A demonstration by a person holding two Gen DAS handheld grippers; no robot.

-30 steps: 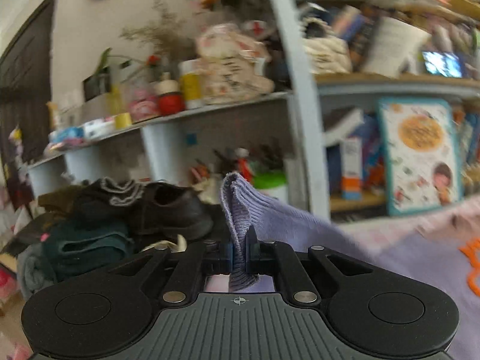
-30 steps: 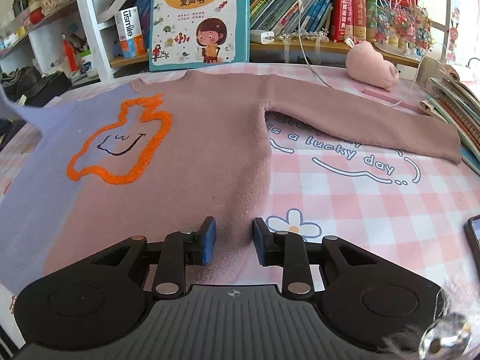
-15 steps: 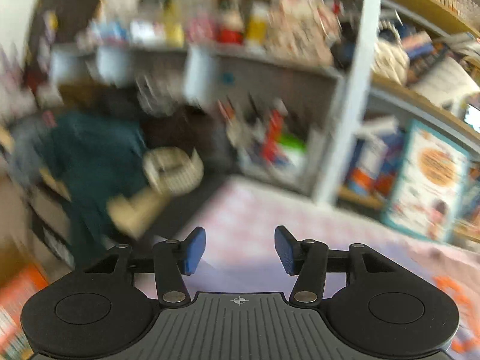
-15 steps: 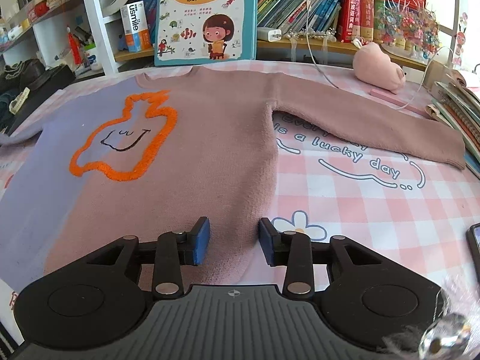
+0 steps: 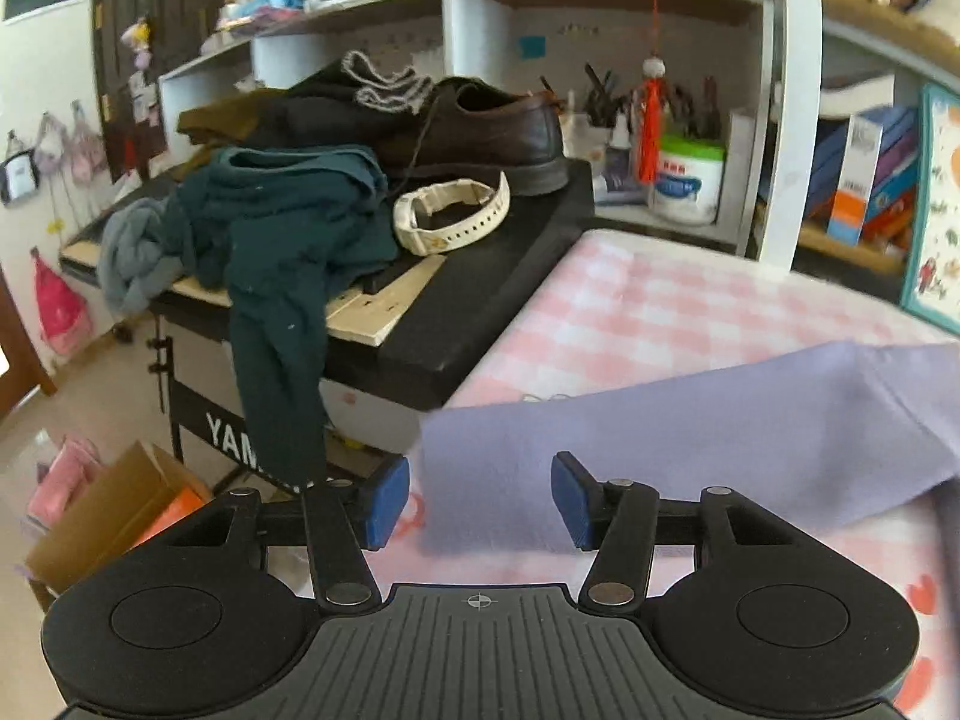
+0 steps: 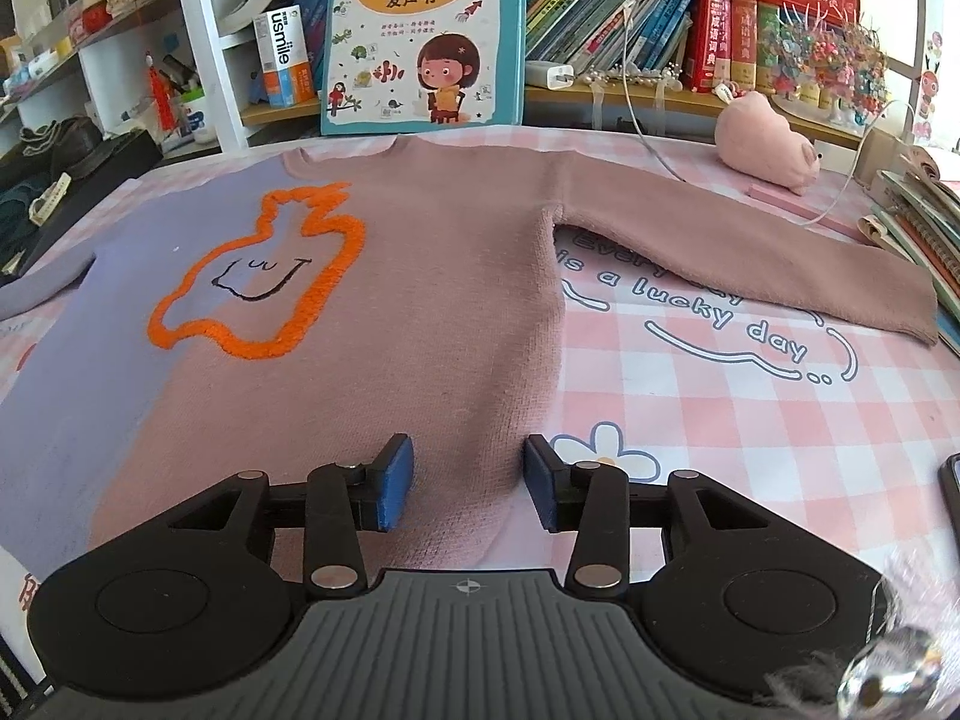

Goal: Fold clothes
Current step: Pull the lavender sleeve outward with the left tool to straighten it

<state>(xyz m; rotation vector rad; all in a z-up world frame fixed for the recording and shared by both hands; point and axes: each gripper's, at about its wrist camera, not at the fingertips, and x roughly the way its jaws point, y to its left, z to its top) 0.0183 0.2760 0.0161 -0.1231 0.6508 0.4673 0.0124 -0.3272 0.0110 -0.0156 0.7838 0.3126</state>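
Observation:
A sweater (image 6: 420, 300), half pink and half lilac with an orange outlined figure (image 6: 258, 282), lies flat and face up on the pink checked tablecloth (image 6: 750, 420). Its pink sleeve (image 6: 750, 252) stretches out to the right. In the left wrist view the lilac sleeve (image 5: 690, 438) rests on the cloth, its cuff end just ahead of my left gripper (image 5: 480, 501), which is open and holds nothing. My right gripper (image 6: 468, 480) hovers over the sweater's lower pink hem. Its jaws are opening, with the fabric under the gap and neither pad pressing on it.
Left of the table stands a black keyboard (image 5: 480, 300) piled with dark clothes (image 5: 288, 222), a brown shoe (image 5: 480, 126) and a white watch (image 5: 456, 216). Bookshelves line the back, with a picture book (image 6: 426, 30). A pink plush pig (image 6: 762, 144), stacked notebooks (image 6: 918, 222) and a phone (image 6: 951, 492) sit at right.
My left gripper has let go of the lilac sleeve, opened wide and sunk toward the table; the sleeve now lies flat. The right gripper's jaws have spread wider in place.

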